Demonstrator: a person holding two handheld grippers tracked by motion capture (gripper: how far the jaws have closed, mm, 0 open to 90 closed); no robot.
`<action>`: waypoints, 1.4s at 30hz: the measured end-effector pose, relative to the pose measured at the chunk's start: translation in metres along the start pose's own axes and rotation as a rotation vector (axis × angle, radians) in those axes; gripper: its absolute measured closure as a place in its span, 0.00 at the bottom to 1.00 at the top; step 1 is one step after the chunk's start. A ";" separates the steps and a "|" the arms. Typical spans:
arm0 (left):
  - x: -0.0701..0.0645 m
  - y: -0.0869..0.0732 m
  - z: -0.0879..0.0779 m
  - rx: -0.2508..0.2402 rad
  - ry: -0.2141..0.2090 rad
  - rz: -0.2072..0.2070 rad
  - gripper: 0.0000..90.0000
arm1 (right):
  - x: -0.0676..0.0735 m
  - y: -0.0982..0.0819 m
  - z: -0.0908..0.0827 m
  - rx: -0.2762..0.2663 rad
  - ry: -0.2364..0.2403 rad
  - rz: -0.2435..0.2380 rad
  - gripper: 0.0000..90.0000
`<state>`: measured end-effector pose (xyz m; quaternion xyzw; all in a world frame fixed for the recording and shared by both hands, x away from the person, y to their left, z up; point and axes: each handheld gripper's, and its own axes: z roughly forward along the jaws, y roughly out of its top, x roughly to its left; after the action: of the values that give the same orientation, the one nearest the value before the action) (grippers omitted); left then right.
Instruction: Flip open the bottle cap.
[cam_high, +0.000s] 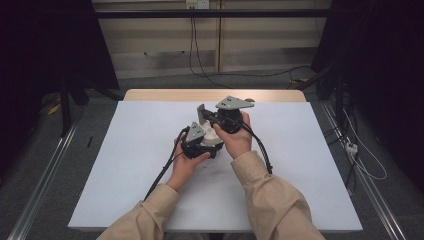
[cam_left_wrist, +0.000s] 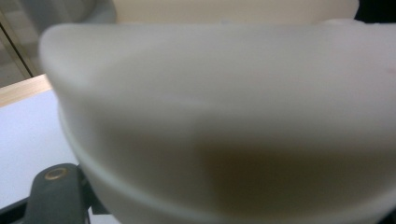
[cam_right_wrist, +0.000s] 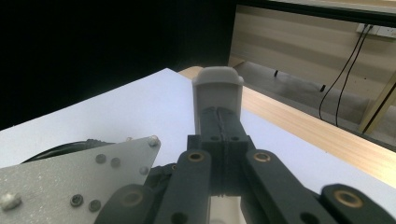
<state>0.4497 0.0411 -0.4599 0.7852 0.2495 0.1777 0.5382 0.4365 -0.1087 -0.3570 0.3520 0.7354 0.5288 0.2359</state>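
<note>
Near table (cam_high: 280, 165) centre, both hands hold their grippers close together. Left gripper (cam_high: 212, 145) fingers clamp a white object (cam_left_wrist: 233, 116), blurred, identity unclear. Right gripper (cam_right_wrist: 219, 126), at one o'clock from it, has fingers together, empty. Judged: mid-handling; next, set the object down steadily.

No lettering to read anywhere; no labels, no brands, no numbers, no signs on any surface.
</note>
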 end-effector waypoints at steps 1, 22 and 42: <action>-0.001 0.000 0.000 -0.002 0.000 -0.022 0.21 | 0.000 0.000 0.001 0.000 -0.001 -0.004 1.00; -0.001 0.000 0.000 -0.002 0.000 -0.023 0.21 | -0.003 0.000 0.009 0.013 -0.010 -0.016 1.00; -0.001 0.000 0.001 -0.001 0.002 -0.021 0.21 | -0.003 -0.003 0.018 0.013 -0.008 -0.020 1.00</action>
<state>0.4487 0.0400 -0.4605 0.7819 0.2583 0.1731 0.5403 0.4508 -0.1007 -0.3658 0.3485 0.7413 0.5201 0.2419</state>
